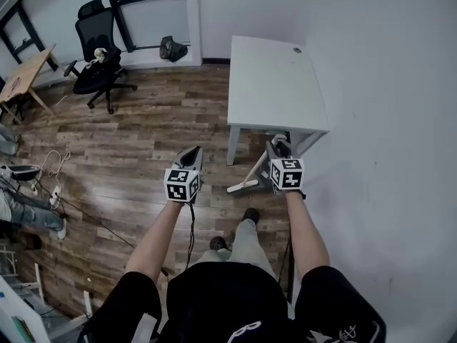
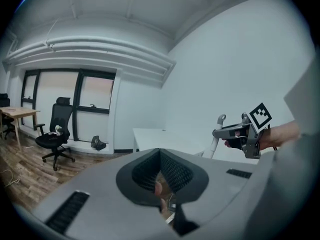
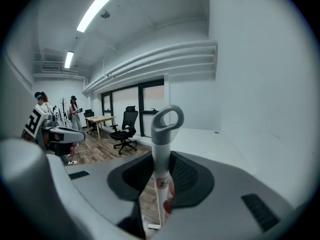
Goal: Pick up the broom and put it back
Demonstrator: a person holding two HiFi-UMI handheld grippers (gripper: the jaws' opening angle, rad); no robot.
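**Broom pinched in the right fingers, just short of the white counter**

The fingers [image 3: 189, 175] of my right gripper [image 3: 161, 166] are pinching the broom [image 3: 160, 139] on its white handle. They grip a little below the loop at its top, which stands up ahead of the pads. My left gripper [image 2: 160, 154] has its fingers pressed together at the tips, with nothing between them, and it sits apart to the left of the broom.

In the head view the handle slants down and left from the right gripper to the broom head near the wooden floor [image 1: 143, 134]. I cannot tell whether the head touches the floor.

The white counter [image 1: 275, 77] stands just ahead, with its front legs right behind the broom. The wall [image 1: 385, 106] runs close along my right.

To the left the floor opens wide. An office chair [image 1: 100, 56] and a dark bag [image 1: 173, 48] sit far off by the windows. Cables [image 1: 51, 168] lie at the left edge of the floor.
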